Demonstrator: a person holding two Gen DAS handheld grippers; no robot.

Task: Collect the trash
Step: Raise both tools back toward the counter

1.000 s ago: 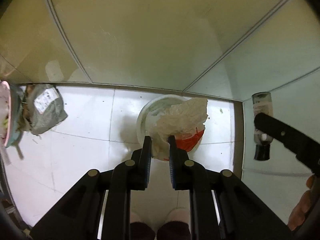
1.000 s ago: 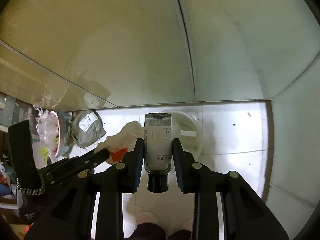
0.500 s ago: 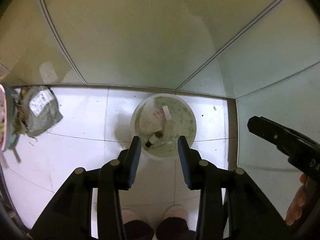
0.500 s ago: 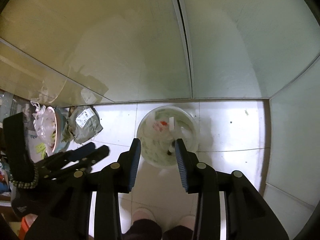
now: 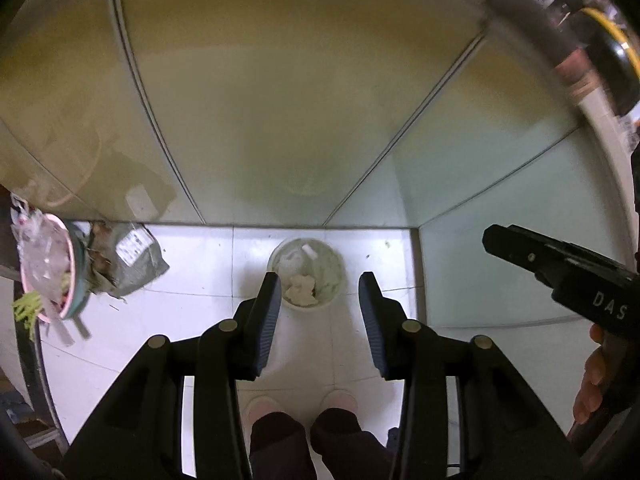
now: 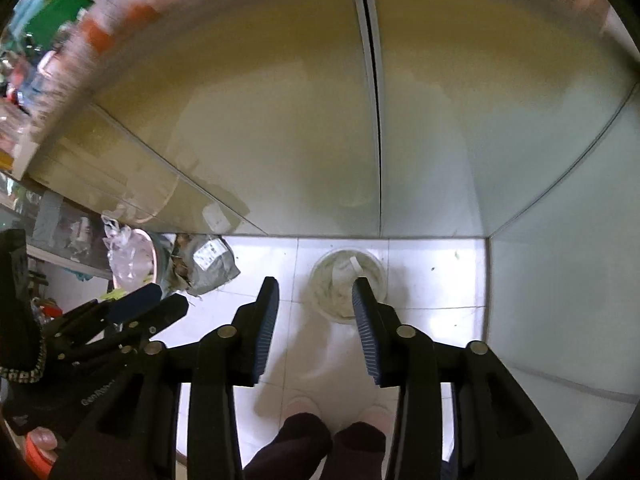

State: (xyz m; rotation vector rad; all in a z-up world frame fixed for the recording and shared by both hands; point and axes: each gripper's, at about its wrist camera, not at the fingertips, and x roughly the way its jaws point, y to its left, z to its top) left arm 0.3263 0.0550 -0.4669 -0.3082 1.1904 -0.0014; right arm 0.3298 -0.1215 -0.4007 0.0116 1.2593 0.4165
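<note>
Trash bin (image 5: pixel 306 278): on white floor (image 5: pixel 192 280), crumpled trash inside
Left hand-held gripper (image 5: pixel 316 284): jaws just widened, empty
Right hand-held gripper (image 6: pixel 314 288): jaws just widened, empty
Grey parcel (image 5: pixel 134 262): left of bin

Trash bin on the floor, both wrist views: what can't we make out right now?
- Trash bin contents: too small in both views; only pale crumpled stuff shows.
- Bin's near rim, right wrist view: hidden behind the right claw finger.
- Grey bag label: too small to read.
- Pink bowl: cut off by the left wrist view's edge.
</note>
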